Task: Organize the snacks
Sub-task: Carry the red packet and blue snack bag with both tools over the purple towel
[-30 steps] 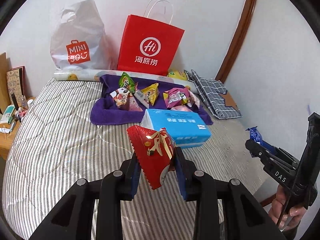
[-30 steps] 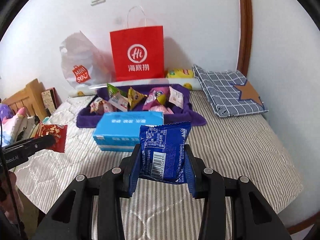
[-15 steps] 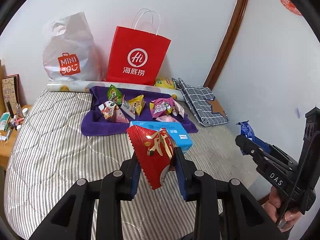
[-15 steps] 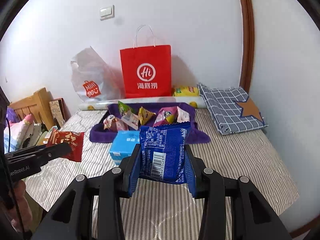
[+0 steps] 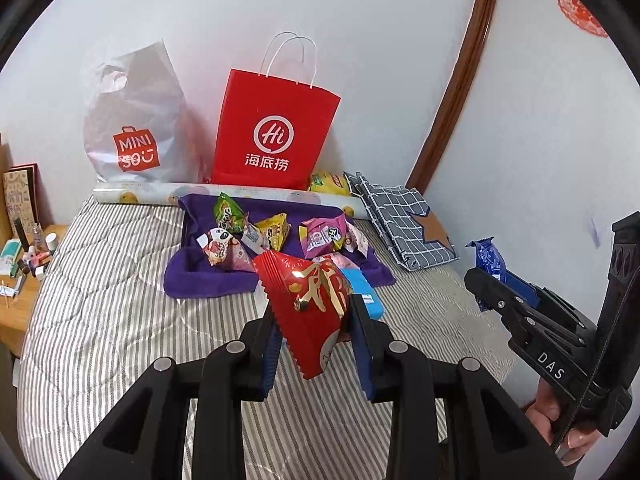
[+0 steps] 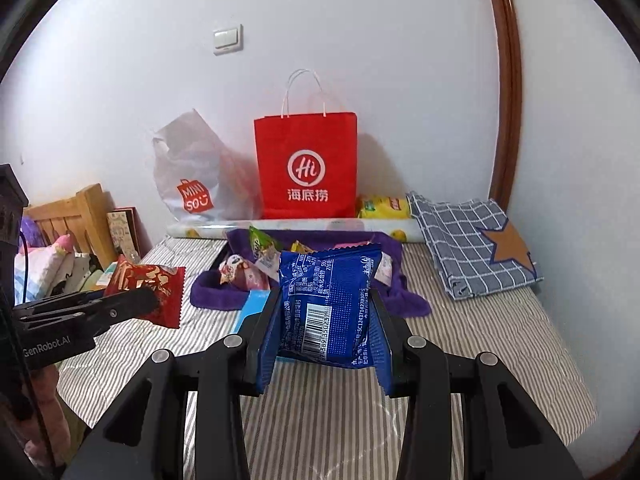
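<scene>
With both packets held above the near end of the bed (image 5: 104, 288), left claw (image 5: 316, 344) pinches the red packet (image 5: 308, 300) by one corner; right claw (image 6: 324, 336) grips the blue packet (image 6: 328, 300). Risk: slick foil slipping free.

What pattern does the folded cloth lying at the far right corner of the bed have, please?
Blue-grey folded cloth: white grid checks with a brown star patch, clearest in the right wrist view.

snack packets (image 5: 276, 236) on towel (image 5: 208, 280) before bags (image 5: 272, 140)
</scene>
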Demonstrator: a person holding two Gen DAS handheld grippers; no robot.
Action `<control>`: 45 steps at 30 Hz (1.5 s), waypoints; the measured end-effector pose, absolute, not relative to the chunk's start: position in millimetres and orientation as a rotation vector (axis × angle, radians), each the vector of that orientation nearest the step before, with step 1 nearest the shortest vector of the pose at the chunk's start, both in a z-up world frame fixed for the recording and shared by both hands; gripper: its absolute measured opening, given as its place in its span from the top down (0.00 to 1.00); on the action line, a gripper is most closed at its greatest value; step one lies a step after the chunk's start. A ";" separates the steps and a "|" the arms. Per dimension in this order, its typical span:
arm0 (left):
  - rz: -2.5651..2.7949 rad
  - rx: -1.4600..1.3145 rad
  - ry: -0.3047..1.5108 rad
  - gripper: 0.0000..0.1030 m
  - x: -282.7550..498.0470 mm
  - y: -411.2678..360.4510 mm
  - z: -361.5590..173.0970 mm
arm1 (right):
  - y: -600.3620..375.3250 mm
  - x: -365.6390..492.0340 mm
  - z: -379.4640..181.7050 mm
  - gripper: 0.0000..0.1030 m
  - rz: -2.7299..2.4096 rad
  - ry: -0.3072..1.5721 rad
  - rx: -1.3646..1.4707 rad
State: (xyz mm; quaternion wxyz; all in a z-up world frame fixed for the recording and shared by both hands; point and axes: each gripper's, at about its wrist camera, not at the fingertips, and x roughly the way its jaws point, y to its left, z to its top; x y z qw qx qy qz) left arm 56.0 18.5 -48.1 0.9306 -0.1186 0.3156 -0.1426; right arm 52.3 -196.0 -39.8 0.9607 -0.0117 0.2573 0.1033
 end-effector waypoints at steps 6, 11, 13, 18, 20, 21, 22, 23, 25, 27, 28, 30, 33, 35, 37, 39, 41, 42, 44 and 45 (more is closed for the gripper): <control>-0.292 -0.250 0.637 0.71 67.6 17.8 -43.9 | -193.3 64.1 -35.6 0.61 0.230 0.522 -0.022; -0.299 -0.232 0.643 0.71 81.7 11.2 -39.2 | -194.4 78.8 -31.6 0.61 0.236 0.531 -0.027; -0.294 -0.226 0.643 0.71 88.3 8.9 -36.9 | -196.1 84.5 -30.5 0.61 0.238 0.532 -0.021; -0.294 -0.233 0.647 0.71 110.2 7.0 -30.3 | -204.2 107.4 -27.3 0.61 0.237 0.538 -0.002; -0.288 -0.226 0.643 0.71 120.9 5.4 -26.2 | -207.0 117.7 -24.9 0.61 0.235 0.539 0.004; -0.286 -0.225 0.643 0.71 125.5 4.4 -24.7 | -208.5 123.8 -23.2 0.61 0.234 0.537 0.007; -0.283 -0.225 0.643 0.71 131.8 4.2 -23.2 | -210.0 128.1 -22.2 0.61 0.234 0.535 0.009; -0.278 -0.224 0.643 0.71 137.7 4.2 -22.0 | -211.1 133.9 -20.7 0.61 0.234 0.532 0.011; -0.266 -0.224 0.628 0.71 147.0 4.9 -19.4 | -212.1 144.3 -18.5 0.61 0.231 0.528 0.012; -0.249 -0.216 0.614 0.71 155.8 4.4 -17.7 | -213.4 156.4 -17.7 0.61 0.233 0.527 0.019; -0.242 -0.205 0.618 0.71 162.1 3.4 -17.3 | -213.5 161.7 -17.9 0.61 0.234 0.528 0.021; -0.234 -0.200 0.619 0.71 172.5 3.1 -17.4 | -213.6 175.5 -19.2 0.61 0.234 0.534 0.023; -0.228 -0.192 0.623 0.71 188.7 3.2 -18.3 | -212.1 195.3 -22.1 0.61 0.235 0.542 0.025; -0.223 -0.193 0.626 0.71 200.4 4.7 -19.4 | -210.3 209.0 -25.1 0.61 0.240 0.549 0.029; -0.219 -0.197 0.634 0.71 212.6 7.0 -21.0 | -208.5 220.5 -28.7 0.61 0.242 0.556 0.032; -0.216 -0.197 0.639 0.71 224.3 8.7 -23.1 | -207.2 232.7 -33.6 0.61 0.248 0.565 0.041; -0.209 -0.190 0.648 0.71 236.3 9.8 -25.9 | -206.0 243.1 -37.7 0.61 0.253 0.573 0.048; -0.207 -0.187 0.651 0.71 240.2 9.9 -27.3 | -205.1 249.9 -40.4 0.61 0.255 0.579 0.053; -0.204 -0.182 0.660 0.71 251.8 10.4 -30.9 | -203.2 260.8 -45.4 0.61 0.257 0.590 0.062; -0.204 -0.181 0.663 0.71 255.9 10.9 -32.0 | -202.2 265.3 -47.7 0.61 0.258 0.595 0.065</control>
